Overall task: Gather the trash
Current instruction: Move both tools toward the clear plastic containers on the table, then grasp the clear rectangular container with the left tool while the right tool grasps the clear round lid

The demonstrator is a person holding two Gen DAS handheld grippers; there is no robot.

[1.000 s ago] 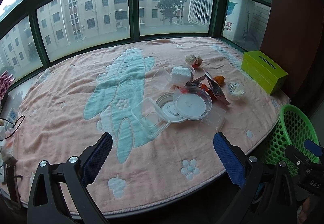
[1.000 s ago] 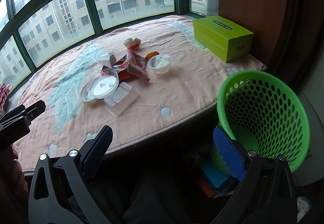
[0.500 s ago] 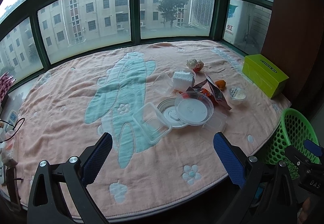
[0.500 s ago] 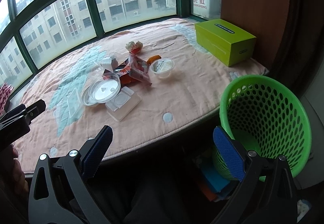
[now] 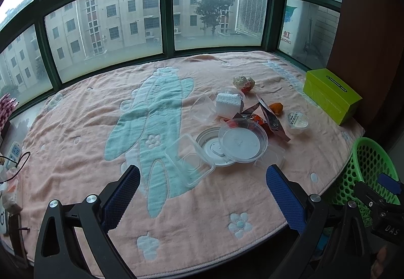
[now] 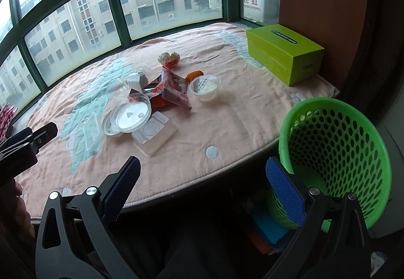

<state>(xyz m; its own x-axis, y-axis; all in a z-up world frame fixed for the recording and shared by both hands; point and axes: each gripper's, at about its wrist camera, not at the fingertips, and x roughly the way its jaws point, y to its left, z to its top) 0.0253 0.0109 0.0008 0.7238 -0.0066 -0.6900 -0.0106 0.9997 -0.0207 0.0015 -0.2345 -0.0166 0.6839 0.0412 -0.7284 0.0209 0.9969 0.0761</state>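
On blanket: trash pile | right view only: basket interior

Both grippers: black frames w/ silver screws, blue textured fingers; white "DAS" marking on right one.

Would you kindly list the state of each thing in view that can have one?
left gripper: open, empty
right gripper: open, empty
green basket: upright, beside the ledge
round clear lid: lying on the pile
jelly cup: upright, sealed
green box: closed
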